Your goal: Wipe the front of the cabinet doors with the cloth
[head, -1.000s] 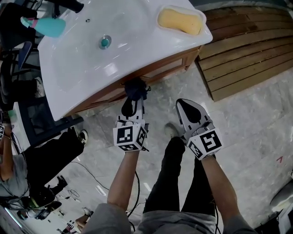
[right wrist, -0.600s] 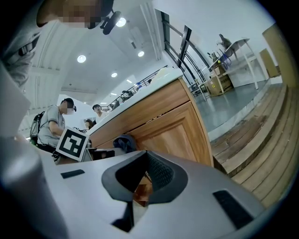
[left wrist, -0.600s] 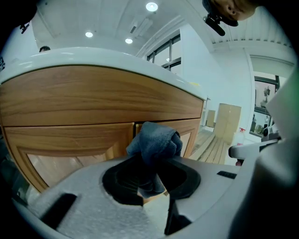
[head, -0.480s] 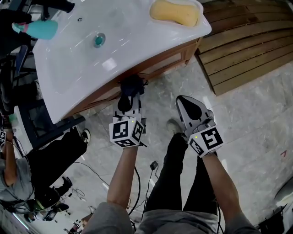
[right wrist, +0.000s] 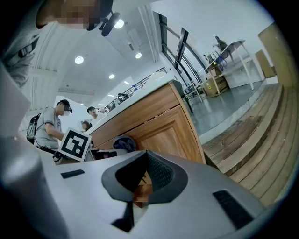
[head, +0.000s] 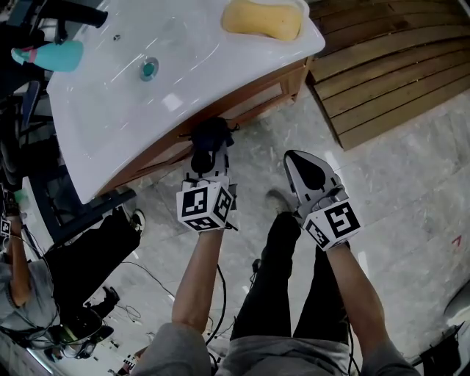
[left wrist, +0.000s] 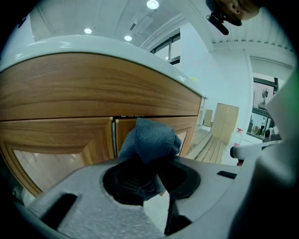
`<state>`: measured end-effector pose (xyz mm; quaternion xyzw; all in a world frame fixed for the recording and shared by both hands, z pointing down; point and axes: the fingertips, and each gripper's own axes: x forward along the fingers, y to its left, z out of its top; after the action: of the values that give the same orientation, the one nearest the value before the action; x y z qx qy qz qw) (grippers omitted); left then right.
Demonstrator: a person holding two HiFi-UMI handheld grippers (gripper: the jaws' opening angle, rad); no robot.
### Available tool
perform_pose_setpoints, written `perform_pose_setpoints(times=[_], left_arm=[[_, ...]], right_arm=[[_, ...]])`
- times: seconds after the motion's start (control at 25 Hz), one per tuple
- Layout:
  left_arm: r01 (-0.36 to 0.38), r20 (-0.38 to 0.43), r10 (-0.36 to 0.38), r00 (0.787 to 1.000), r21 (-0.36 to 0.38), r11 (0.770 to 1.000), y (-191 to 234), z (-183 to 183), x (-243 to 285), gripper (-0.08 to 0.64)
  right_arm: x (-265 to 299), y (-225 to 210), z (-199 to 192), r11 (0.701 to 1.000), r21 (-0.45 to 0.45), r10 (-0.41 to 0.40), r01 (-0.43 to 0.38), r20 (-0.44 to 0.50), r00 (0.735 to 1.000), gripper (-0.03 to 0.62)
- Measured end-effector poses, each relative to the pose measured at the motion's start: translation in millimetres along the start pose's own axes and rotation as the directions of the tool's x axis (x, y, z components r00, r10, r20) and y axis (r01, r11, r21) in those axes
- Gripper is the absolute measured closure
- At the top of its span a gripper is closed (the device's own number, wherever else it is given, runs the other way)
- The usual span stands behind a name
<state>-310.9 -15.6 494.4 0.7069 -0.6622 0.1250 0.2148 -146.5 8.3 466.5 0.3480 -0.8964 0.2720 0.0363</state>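
A dark blue cloth [head: 212, 137] is bunched in my left gripper [head: 208, 157], which is shut on it and holds it against the wooden cabinet front [head: 253, 100] under the white sink top. In the left gripper view the cloth [left wrist: 150, 139] sticks up past the jaws and covers the seam where the two cabinet doors [left wrist: 56, 140] meet. My right gripper [head: 308, 173] hangs shut and empty over the floor, to the right of the left one and short of the cabinet. From the right gripper view, the cabinet door [right wrist: 163, 133] and the cloth [right wrist: 123, 142] lie ahead.
A yellow sponge [head: 261, 19] lies at the right corner of the white sink top [head: 110, 103], and a teal bottle [head: 50, 56] stands at its left. Wooden steps [head: 382, 66] rise to the right. A person's legs [head: 81, 257] are at the left, with cables on the floor.
The left gripper with the cloth has slid slightly to the right along the cabinet front. The right gripper has barely moved.
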Motion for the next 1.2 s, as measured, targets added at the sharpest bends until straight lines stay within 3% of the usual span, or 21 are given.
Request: perform_pose_setpoints(times=[1.2], left_arm=[[0.18, -0.037, -0.178, 0.983, 0.063, 0.982, -115.8, 19.8, 81.3, 0.468]], right_arm=[[-29.7, -79.4, 26.3, 0.995, 0.05, -0.091, 0.089, 0.042, 0.995, 0.581]])
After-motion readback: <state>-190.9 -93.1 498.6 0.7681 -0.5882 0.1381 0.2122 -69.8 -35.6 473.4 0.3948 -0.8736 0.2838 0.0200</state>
